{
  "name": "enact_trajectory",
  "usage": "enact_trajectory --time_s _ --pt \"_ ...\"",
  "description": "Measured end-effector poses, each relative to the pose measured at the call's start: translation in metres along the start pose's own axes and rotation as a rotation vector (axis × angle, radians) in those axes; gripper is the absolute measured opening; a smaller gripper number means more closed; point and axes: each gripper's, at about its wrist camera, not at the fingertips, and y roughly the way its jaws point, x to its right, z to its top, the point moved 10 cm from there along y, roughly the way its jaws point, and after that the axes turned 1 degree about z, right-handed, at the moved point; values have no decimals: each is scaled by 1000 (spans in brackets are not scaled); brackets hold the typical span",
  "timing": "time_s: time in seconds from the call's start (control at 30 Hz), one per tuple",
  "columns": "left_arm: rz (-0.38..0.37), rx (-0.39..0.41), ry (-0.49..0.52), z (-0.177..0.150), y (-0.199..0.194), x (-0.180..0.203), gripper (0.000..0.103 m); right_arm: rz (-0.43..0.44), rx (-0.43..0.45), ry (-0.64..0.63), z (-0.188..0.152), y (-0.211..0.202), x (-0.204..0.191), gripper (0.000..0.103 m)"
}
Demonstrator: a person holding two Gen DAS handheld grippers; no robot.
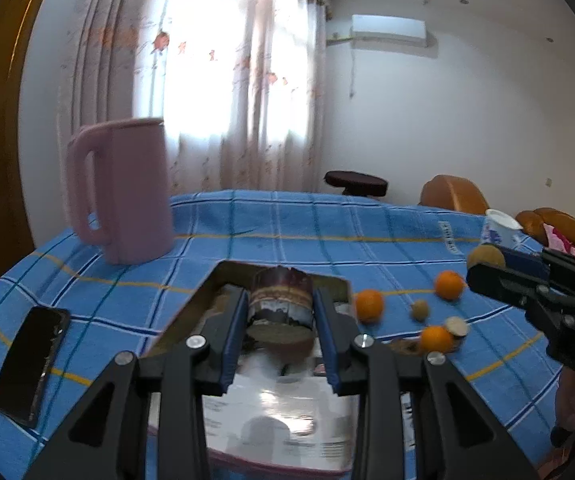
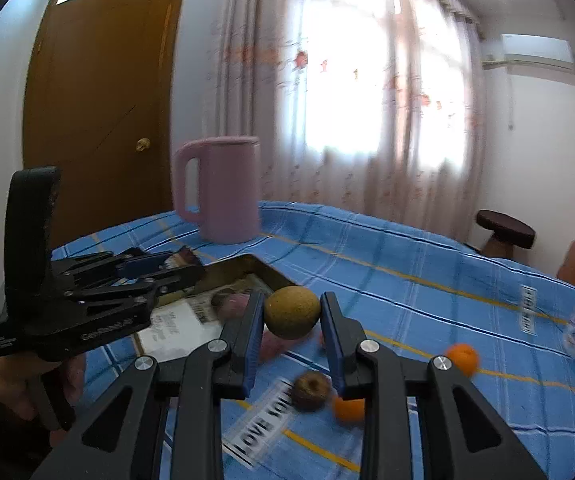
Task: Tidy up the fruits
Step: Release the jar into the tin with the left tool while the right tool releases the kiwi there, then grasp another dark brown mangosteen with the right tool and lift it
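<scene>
The kiwi (image 2: 292, 312) sits clamped between the blue pads of the right gripper (image 2: 292, 336), lifted above the blue checked cloth (image 2: 407, 280). The left gripper (image 1: 279, 312) is closed on a dark, banded, cylinder-shaped piece (image 1: 281, 300), what it is I cannot tell, held over the gold-rimmed tray (image 1: 279, 412) near the cloth's front edge. Inside the tray lies a purple piece (image 2: 231, 304); it is blurred. Right of the tray, loose on the cloth, lie three oranges (image 1: 369, 306), (image 1: 450, 285), (image 1: 436, 339) and a small kiwi (image 1: 420, 310). A pink jug (image 1: 127, 192) stands toward the far left corner, a phone (image 1: 29, 364) by the left edge, a white cup (image 1: 501, 230) at the far right edge.
</scene>
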Motion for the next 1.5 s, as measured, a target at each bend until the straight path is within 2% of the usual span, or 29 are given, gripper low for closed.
enact_trajectory --time_s 0.13,0.37,0.8,0.87,0.97,1.0,1.13,1.17,1.27,1.5 --pt "20 -37 -36 -7 7 -26 35 42 -38 -42 -2 26 -26 30" --pt "28 -105 -63 -19 22 -47 35 95 -124 -89 -15 65 -62 30" --pt "40 -159 -70 -28 32 -57 37 145 -298 -84 -50 96 -78 30" --pt "54 -143 -71 -25 30 -58 55 137 -287 -91 -50 92 -75 35" --pt "69 -108 -69 -20 22 -58 73 132 -251 -65 -44 75 -59 39" --pt "69 -101 -71 -19 20 -57 75 119 -238 -51 -43 68 -49 40" --pt "54 -81 -82 -17 13 -50 83 34 -214 -11 -42 44 -4 45" --pt "50 -78 -85 -17 12 -48 88 10 -222 -10 -45 40 8 46" --pt "48 -68 -90 -17 11 -43 92 -55 -272 -37 -60 36 34 46" --pt "45 -76 -61 -18 15 -30 96 -22 -349 -91 -71 56 28 46"
